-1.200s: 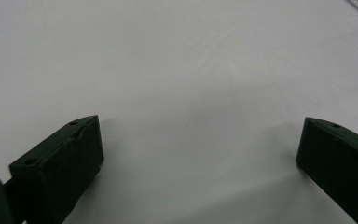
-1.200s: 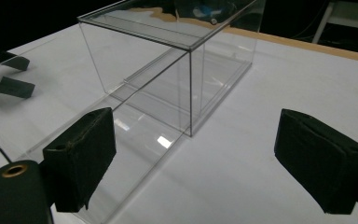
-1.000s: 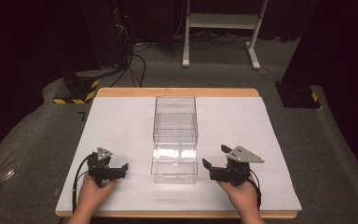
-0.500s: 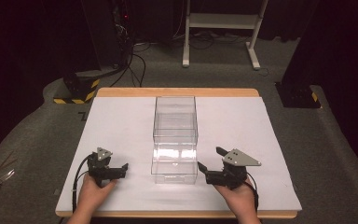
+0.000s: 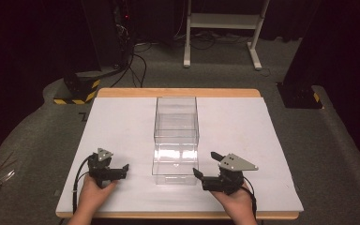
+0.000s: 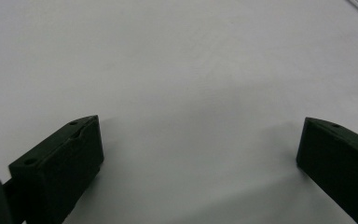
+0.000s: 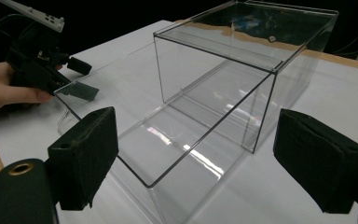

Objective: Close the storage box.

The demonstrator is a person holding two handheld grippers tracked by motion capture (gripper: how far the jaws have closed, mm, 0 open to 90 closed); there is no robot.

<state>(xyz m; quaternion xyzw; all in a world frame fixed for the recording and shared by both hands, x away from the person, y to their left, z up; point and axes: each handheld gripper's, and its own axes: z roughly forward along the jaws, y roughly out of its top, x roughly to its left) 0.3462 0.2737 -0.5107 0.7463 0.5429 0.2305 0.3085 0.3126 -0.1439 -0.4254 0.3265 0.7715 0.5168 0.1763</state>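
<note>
Clear rectangular acrylic box (image 5: 176,140) sits mid white-covered worktop (image 5: 262,140). Right tongs (image 5: 207,169) just right of box's near end, jaws wide apart, holding nothing. Left tongs (image 5: 122,169) left of box, apart, also wide open, empty.

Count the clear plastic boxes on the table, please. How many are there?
2. The tall clear box stands at the middle of the white table. The low clear box lies directly in front of it, nearer the person, between the two grippers. They appear joined or touching.
</note>
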